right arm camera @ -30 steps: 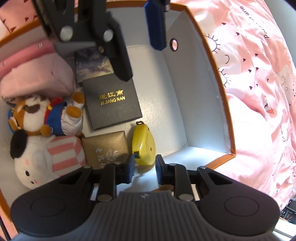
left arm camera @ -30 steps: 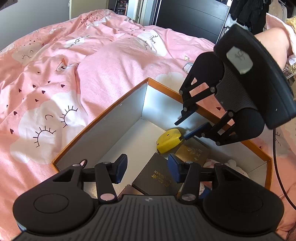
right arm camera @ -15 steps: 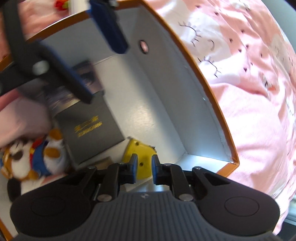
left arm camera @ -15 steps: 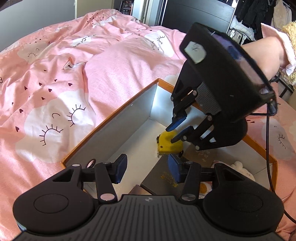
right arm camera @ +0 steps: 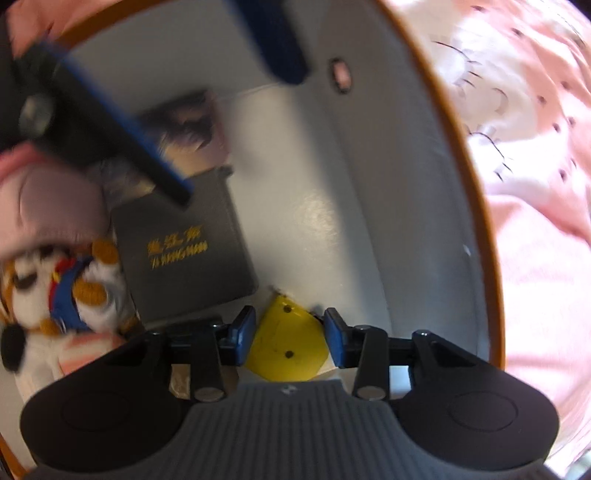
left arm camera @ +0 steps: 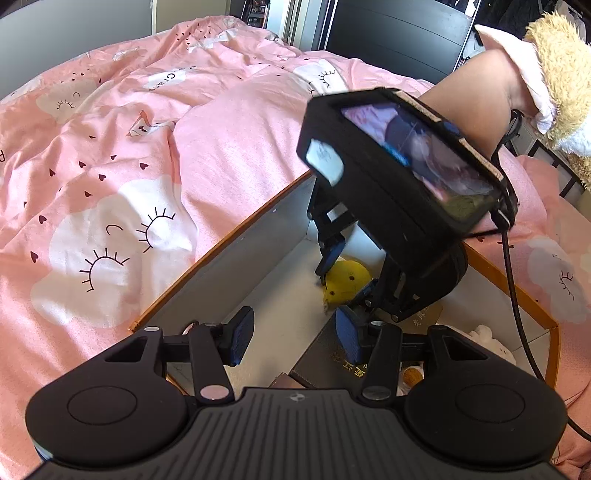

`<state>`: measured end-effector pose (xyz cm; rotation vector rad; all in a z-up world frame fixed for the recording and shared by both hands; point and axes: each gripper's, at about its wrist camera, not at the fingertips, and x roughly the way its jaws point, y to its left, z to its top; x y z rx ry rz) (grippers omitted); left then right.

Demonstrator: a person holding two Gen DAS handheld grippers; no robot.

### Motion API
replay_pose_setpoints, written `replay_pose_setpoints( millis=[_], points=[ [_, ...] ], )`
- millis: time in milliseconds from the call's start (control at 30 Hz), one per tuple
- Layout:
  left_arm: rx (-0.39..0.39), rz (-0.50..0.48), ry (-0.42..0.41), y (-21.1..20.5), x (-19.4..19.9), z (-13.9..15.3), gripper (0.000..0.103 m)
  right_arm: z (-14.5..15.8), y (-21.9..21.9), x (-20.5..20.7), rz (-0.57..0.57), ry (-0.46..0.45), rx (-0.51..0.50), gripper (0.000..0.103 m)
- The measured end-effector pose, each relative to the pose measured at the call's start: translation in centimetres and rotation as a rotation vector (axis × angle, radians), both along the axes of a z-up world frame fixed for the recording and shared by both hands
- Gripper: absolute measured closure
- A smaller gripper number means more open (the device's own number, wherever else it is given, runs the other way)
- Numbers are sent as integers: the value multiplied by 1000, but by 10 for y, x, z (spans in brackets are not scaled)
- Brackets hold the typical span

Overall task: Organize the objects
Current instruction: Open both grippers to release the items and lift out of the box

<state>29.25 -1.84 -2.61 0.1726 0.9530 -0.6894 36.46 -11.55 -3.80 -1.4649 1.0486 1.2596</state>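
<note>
An orange-rimmed box (left arm camera: 221, 243) with grey walls lies on a pink bed. On its floor sits a yellow tape measure (right arm camera: 286, 345), also seen in the left wrist view (left arm camera: 345, 282). My right gripper (right arm camera: 289, 338) is open with its fingers on either side of the tape measure; in the left wrist view it reaches down into the box (left arm camera: 341, 280). A black box with gold lettering (right arm camera: 184, 243) lies beside it. My left gripper (left arm camera: 293, 339) is open and empty above the box's near end.
Plush toys (right arm camera: 74, 295) and a pink pouch (right arm camera: 40, 199) fill the box's other side. A picture card (right arm camera: 181, 125) lies beyond the black box. The pink duvet (left arm camera: 110, 166) surrounds the box. A dark wardrobe (left arm camera: 399, 33) stands behind the bed.
My right gripper swung down into the box over the tape measure, narrowed half a second ago, and now stands wider around it. The left gripper rose slightly and stayed open.
</note>
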Motion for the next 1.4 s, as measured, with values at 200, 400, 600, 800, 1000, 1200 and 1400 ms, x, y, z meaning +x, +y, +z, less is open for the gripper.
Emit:
replay_pose_setpoints(
  millis=[200, 400, 600, 800, 1000, 1200, 1400],
  points=[
    [1, 3, 2, 0, 1, -1, 45, 8, -10, -16, 201, 17, -28, 74],
    [-2, 7, 3, -1, 2, -2, 45, 31, -12, -6, 144, 41, -1, 72],
    [3, 8, -1, -3, 3, -2, 45, 41, -12, 16, 43, -136, 38, 93],
    [0, 22, 1, -5, 4, -4, 45, 19, -15, 5, 156, -209, -29, 97],
    [-1, 26, 1, -4, 4, -4, 45, 18, -17, 3, 172, -147, -10, 102],
    [-6, 40, 4, 0, 3, -4, 45, 33, -13, 0, 145, -22, 37, 103],
    [-8, 44, 0, 2, 1, -3, 45, 49, -9, 2, 110, -10, 56, 103]
  ],
)
